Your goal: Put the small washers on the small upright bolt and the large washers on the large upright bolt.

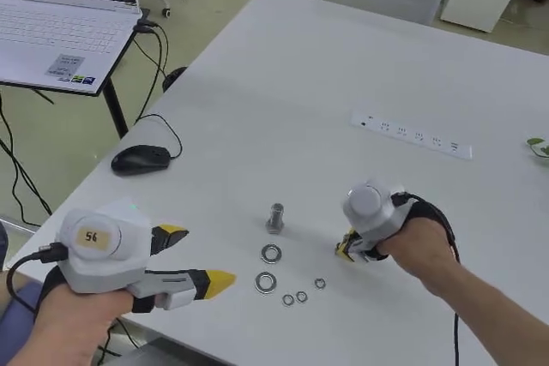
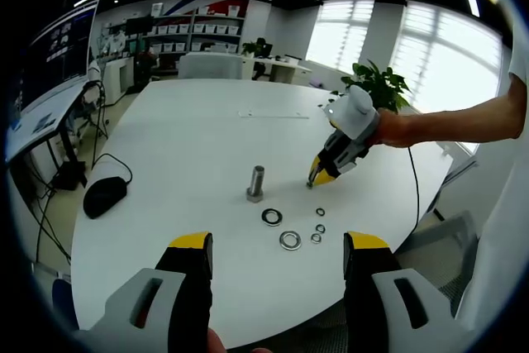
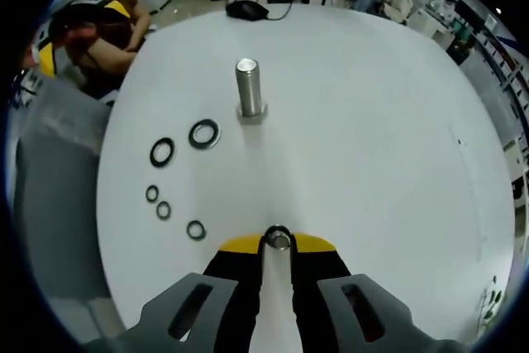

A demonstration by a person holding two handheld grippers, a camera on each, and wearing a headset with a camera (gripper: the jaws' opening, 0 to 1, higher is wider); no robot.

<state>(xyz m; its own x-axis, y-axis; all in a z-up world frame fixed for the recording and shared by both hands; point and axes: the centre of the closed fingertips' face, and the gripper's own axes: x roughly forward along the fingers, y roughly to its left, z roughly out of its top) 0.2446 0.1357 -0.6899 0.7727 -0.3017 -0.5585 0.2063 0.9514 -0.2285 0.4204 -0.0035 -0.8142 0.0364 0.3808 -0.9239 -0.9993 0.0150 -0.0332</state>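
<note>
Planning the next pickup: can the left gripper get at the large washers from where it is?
Probably yes. The left gripper is open and faces the large washers across bare table; the large bolt stands beyond them and the right gripper is off to one side, so nothing looks in the way.

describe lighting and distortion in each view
Head view: even, soft light, the large bolt sharp. Left gripper view: fisheye bends the table edge, windows blown out. Right gripper view: same bending, the small bolt in the jaws slightly soft.

the white round table [image 1: 283, 83] holds a shiny upright bolt [image 1: 275, 218], two big metal rings [image 1: 271, 254], three little rings [image 1: 301, 297], a black mouse [image 1: 141, 159], a white plug strip [image 1: 412, 135].
</note>
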